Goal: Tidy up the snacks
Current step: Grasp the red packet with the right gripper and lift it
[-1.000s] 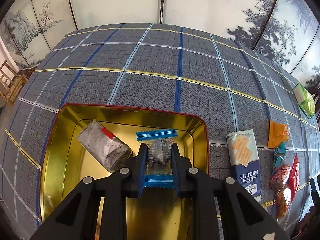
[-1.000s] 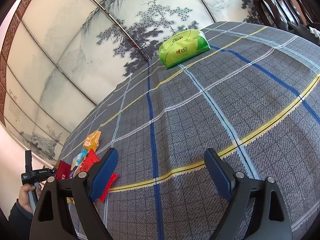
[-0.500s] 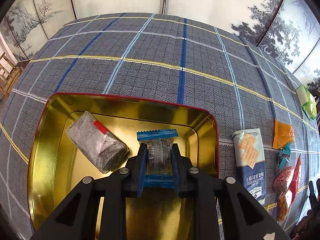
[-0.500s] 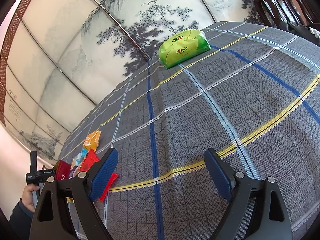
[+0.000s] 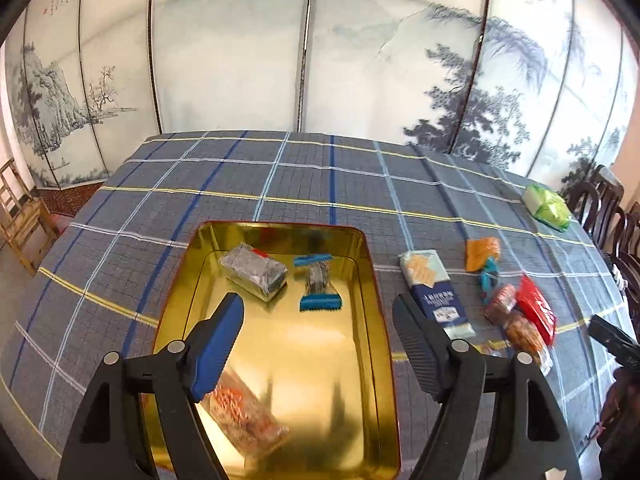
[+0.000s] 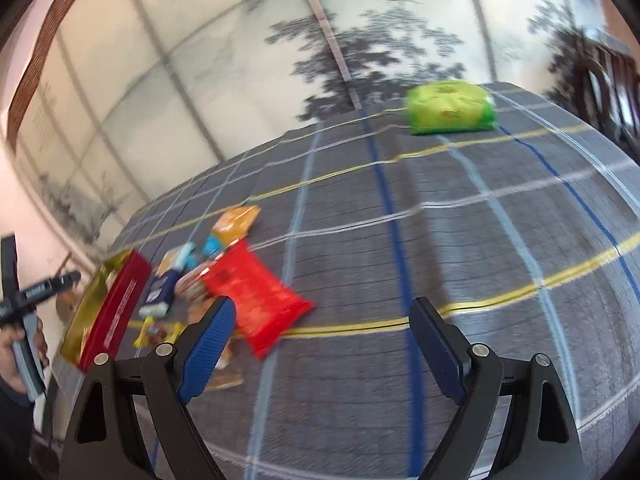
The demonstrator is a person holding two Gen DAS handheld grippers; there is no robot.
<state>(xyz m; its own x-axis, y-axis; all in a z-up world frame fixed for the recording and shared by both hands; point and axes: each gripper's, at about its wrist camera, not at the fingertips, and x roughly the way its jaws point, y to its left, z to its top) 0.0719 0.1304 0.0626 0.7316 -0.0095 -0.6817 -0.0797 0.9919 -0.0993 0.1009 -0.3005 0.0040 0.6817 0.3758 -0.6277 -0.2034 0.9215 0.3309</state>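
Your left tool (image 5: 318, 322) hangs over the gold tin (image 5: 362, 264), its jaws just opened and nothing between them. The blue-ended snack (image 5: 318, 282) lies on the tin's floor at twelve o'clock from the tool, apart from both pads, with a grey packet (image 5: 254, 272) just beside it at nine o'clock and an orange packet (image 5: 240, 412) near the tin's six o'clock end. On the desk (image 5: 280, 184) at three o'clock of the tin, a cracker pack (image 5: 434, 290) and a cluster of small snacks (image 5: 516, 312) lie loose. Your right tool (image 6: 320, 332) is spread wide and empty above the plaid cloth, a red packet (image 6: 256, 296) blurred at its ten o'clock. A green bag (image 6: 450, 108) rests well apart at twelve o'clock.
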